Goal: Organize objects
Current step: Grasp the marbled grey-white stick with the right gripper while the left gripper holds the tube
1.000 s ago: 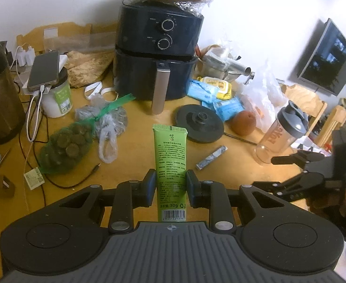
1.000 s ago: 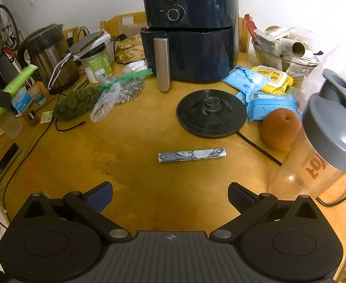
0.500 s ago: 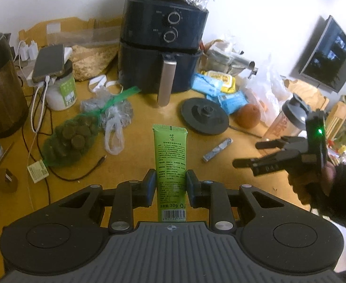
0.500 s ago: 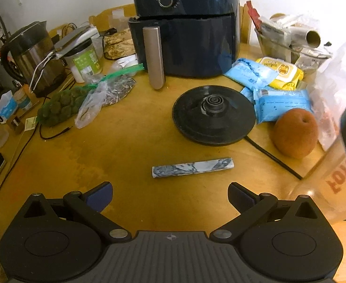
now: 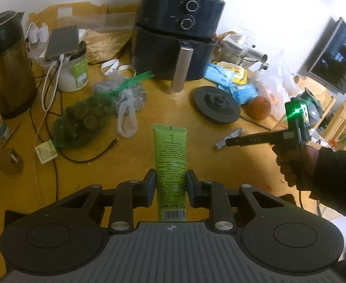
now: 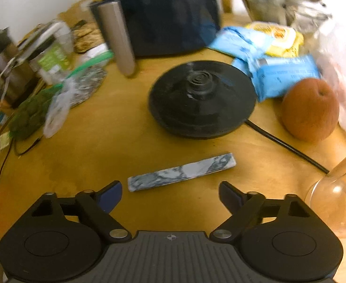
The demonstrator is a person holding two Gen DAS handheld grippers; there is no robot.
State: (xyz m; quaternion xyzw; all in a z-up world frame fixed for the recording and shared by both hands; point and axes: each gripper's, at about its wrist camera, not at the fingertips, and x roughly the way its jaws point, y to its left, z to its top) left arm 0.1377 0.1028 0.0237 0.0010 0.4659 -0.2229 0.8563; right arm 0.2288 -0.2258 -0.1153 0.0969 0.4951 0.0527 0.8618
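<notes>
A slim green tube [image 5: 170,165] printed with dark text and a barcode, its flat crimped end pointing away, stands lengthwise clamped in the left tool [image 5: 169,184], while the right tool [image 6: 170,192], jaws closing on nothing, hovers over a marbled grey bar [image 6: 181,172] lying crosswise on the wooden surface [image 6: 102,146].

Both grippers [image 5: 170,184] [image 6: 170,192] are matt black with ribbed grey housings, round discs, silver screws; the right shows blue pads [image 6: 110,192], a green light and a dark sleeve [image 5: 338,176].
</notes>
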